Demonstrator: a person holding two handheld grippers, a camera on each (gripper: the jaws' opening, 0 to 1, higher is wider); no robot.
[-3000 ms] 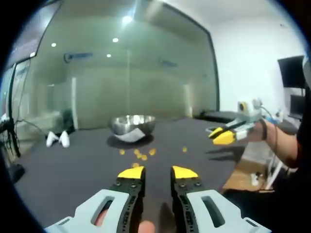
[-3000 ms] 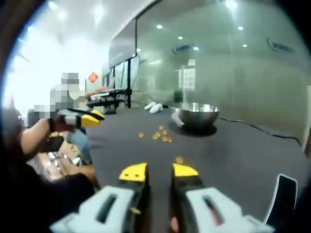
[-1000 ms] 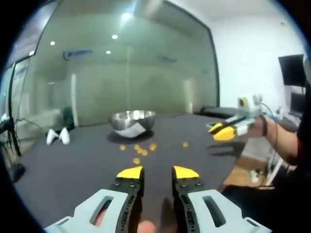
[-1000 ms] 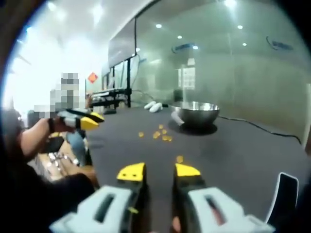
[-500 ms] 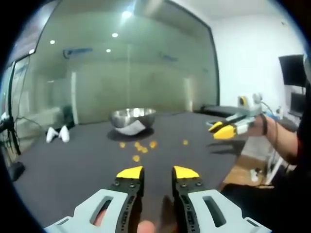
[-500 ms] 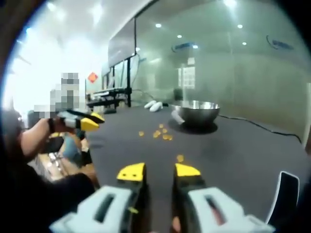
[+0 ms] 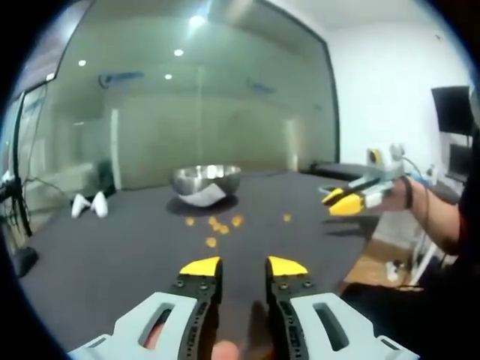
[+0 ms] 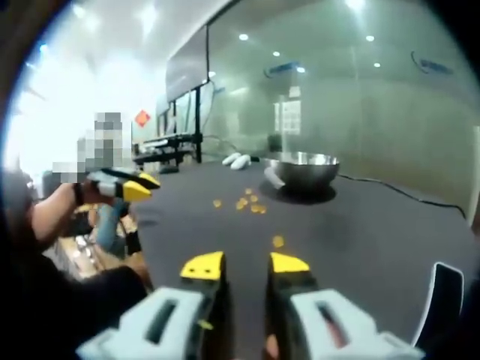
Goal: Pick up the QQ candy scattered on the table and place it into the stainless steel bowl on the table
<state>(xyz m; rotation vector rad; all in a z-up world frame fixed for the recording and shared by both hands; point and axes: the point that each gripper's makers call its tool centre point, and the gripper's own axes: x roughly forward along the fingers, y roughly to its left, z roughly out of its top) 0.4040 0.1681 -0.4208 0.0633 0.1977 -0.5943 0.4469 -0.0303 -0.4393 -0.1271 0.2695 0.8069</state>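
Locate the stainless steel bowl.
In the left gripper view the stainless steel bowl sits on the dark table, far side, just beyond the scattered candies.

No readable text anywhere. Glass wall (image 7: 187, 112) carries a small blue logo or lettering (image 7: 120, 77), too blurred to read; same in right gripper view, blue marks (image 8: 283, 72) on the glass, illegible. Red diamond-shaped sign (image 8: 143, 118) on the far wall in right gripper view, its character too small to make out.
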